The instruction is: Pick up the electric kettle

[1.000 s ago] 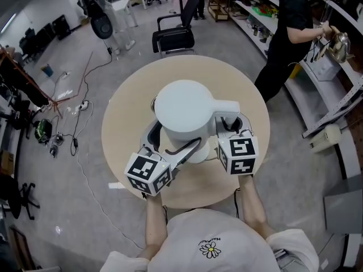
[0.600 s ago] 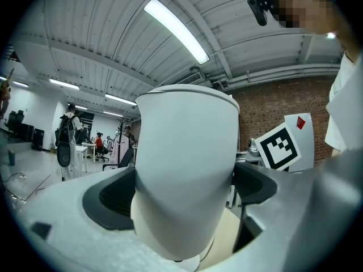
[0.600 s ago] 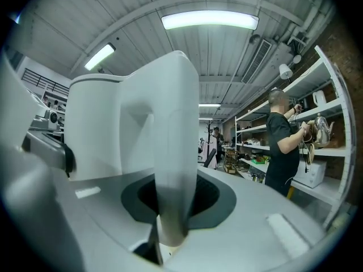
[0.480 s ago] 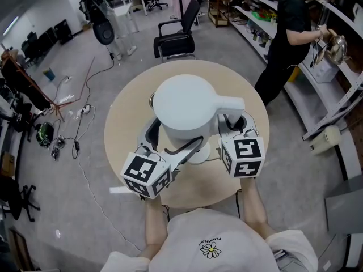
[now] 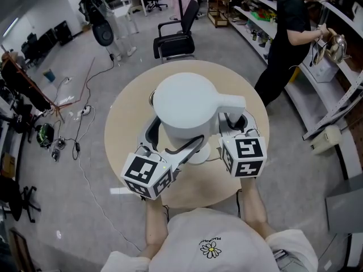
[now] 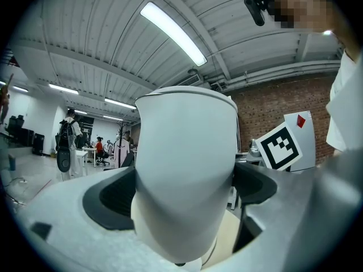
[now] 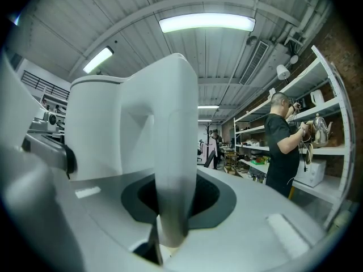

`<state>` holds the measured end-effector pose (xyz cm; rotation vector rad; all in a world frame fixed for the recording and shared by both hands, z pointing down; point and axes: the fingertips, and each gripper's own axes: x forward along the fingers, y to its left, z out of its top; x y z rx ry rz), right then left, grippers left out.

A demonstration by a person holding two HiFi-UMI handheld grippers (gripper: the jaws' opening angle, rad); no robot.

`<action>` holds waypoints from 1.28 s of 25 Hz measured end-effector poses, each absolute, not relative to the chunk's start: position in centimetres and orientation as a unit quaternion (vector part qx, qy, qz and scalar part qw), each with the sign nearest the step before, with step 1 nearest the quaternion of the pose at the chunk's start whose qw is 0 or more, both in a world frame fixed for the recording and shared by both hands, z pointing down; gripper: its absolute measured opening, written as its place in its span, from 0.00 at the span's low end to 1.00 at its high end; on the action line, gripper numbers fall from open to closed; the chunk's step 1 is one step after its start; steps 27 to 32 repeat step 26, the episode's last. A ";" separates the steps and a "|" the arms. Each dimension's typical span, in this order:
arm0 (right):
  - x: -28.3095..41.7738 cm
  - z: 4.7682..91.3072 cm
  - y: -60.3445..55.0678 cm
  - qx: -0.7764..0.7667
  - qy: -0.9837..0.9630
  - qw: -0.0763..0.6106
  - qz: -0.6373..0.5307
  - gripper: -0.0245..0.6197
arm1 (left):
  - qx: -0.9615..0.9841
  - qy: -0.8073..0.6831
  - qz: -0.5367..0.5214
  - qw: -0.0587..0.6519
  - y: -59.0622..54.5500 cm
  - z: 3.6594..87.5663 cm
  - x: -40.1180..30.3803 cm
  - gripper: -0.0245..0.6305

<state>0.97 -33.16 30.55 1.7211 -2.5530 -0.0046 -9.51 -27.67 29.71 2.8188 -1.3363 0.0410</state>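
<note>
A white electric kettle point(image 5: 184, 109) hangs above the round beige table point(image 5: 127, 115), carried between both grippers. My left gripper point(image 5: 169, 141) is shut on the kettle's body point(image 6: 187, 163), and its dark pads point(image 6: 110, 200) press on either side. My right gripper point(image 5: 231, 124) is shut on the kettle's handle point(image 5: 229, 103). In the right gripper view the handle point(image 7: 173, 169) stands upright between the jaws. A small round white base point(image 5: 198, 154) shows on the table under the kettle.
A black office chair point(image 5: 176, 33) stands beyond the table. A person in black point(image 5: 289, 33) works at the shelves point(image 5: 334, 67) on the right. Cables point(image 5: 74, 123) lie on the floor at the left.
The kettle and both grippers have risen a little towards the camera since a second ago. Over the last half second they have held almost still.
</note>
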 end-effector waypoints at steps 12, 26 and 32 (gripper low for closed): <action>0.8 30.7 -33.2 0.555 -0.831 0.031 -0.004 0.15 | 0.902 -0.432 0.020 0.004 -27.6 29.8 -9.6 0.87; 1.7 31.6 -34.2 0.555 -0.831 0.035 0.003 0.15 | 0.900 -0.436 0.027 0.010 -28.5 30.7 -8.7 0.87; 1.7 31.6 -34.2 0.555 -0.831 0.035 0.003 0.15 | 0.900 -0.436 0.027 0.010 -28.5 30.7 -8.7 0.87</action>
